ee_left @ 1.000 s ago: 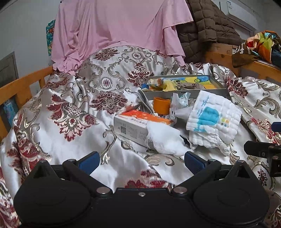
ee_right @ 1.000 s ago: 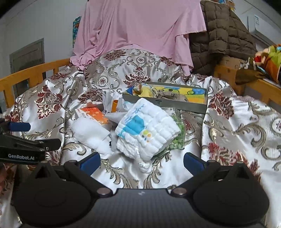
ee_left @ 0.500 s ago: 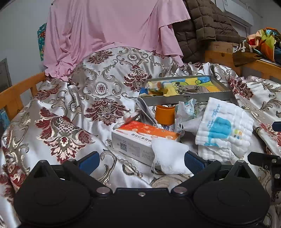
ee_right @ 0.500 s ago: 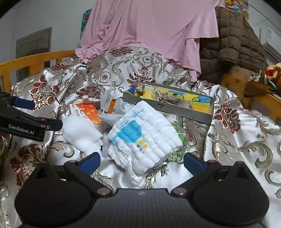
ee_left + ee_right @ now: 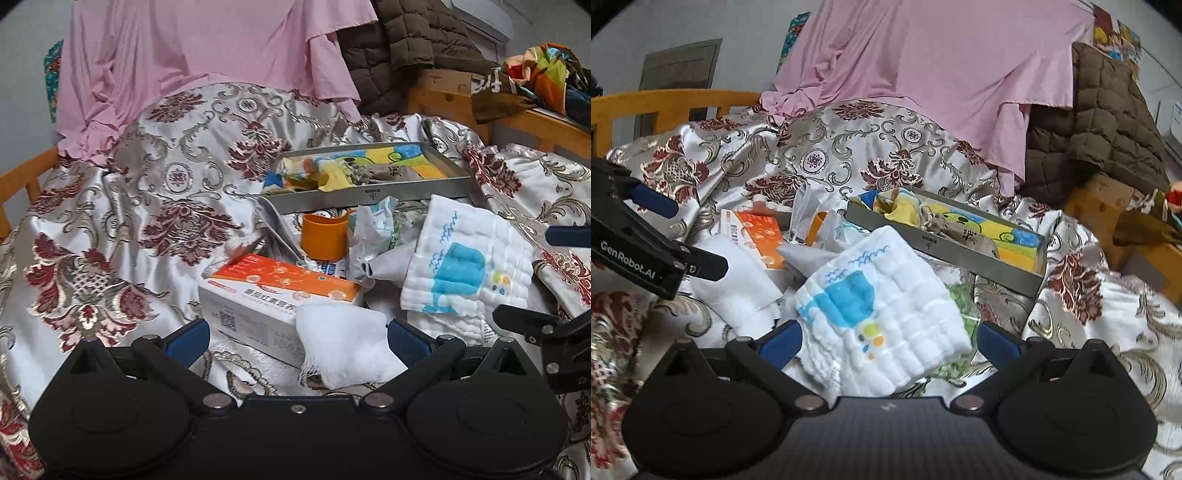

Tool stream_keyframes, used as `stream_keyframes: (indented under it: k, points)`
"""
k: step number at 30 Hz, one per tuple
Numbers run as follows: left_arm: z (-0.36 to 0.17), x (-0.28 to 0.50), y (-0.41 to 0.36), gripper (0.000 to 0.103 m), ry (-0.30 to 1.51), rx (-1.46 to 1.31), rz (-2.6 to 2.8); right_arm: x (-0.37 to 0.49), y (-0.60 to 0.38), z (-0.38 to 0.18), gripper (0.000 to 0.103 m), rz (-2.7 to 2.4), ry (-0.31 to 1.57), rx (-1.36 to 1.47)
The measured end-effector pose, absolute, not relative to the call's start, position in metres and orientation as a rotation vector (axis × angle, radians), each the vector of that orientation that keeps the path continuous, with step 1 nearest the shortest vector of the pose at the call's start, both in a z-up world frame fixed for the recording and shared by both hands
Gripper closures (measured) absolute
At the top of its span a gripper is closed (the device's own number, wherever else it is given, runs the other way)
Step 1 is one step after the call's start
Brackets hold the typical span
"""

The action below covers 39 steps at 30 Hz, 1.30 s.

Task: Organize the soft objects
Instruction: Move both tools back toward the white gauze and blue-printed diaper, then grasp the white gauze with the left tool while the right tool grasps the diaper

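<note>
Floral bedspread (image 5: pixel 886 147), folded whale-print cloth (image 5: pixel 882 317)

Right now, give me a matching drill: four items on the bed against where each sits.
Things:
1. plain white cloth
2. whale towel
3. orange cup
4. yellow and blue cloths

Places:
A. inside the grey tray
B. between the open right gripper fingers
C. draped against the carton
D. just in front of the tray wall

Pairs: 1-C, 2-B, 3-D, 4-A
</note>
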<state>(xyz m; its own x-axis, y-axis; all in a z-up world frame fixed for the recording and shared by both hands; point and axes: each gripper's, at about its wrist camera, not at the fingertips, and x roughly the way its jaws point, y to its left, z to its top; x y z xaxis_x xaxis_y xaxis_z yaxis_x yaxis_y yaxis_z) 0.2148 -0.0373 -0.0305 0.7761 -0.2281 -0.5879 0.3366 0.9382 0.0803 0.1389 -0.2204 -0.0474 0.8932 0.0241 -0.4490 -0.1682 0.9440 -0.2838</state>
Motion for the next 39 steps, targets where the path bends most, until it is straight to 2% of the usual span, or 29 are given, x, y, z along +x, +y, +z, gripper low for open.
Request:
stream_keyframes:
  k: [16, 21, 22, 27, 31, 34, 36, 39]
  points:
    - [-0.047, 0.241, -0.05, 0.001, 0.686, 0.164, -0.385, 0.159, -0.212, -0.07, 0.0, 0.127, 0.46, -0.453]
    - [-0.053, 0.244, -0.048, 0.009, 0.731, 0.134, -0.398, 0.159, -0.208, -0.074, 0.001, 0.104, 0.452, -0.5]
    - [-0.054, 0.244, -0.049, 0.01, 0.74, 0.128, -0.4, 0.159, -0.208, -0.074, 0.004, 0.101, 0.451, -0.503]
    - [-0.057, 0.244, -0.048, 0.028, 0.764, 0.103, -0.415, 0.158, -0.206, -0.076, 0.017, 0.083, 0.459, -0.532]
    - [-0.057, 0.244, -0.046, 0.035, 0.776, 0.08, -0.408, 0.157, -0.205, -0.076, 0.028, 0.075, 0.464, -0.546]
    - [-0.059, 0.245, -0.043, 0.047, 0.801, 0.05, -0.394, 0.154, -0.204, -0.076, 0.037, 0.069, 0.462, -0.552]
    - [-0.061, 0.246, -0.04, 0.059, 0.822, 0.034, -0.386, 0.153, -0.204, -0.076, 0.044, 0.06, 0.46, -0.564]
    - [-0.063, 0.245, -0.036, 0.068, 0.841, 0.015, -0.384, 0.15, -0.203, -0.076, 0.049, 0.061, 0.461, -0.576]
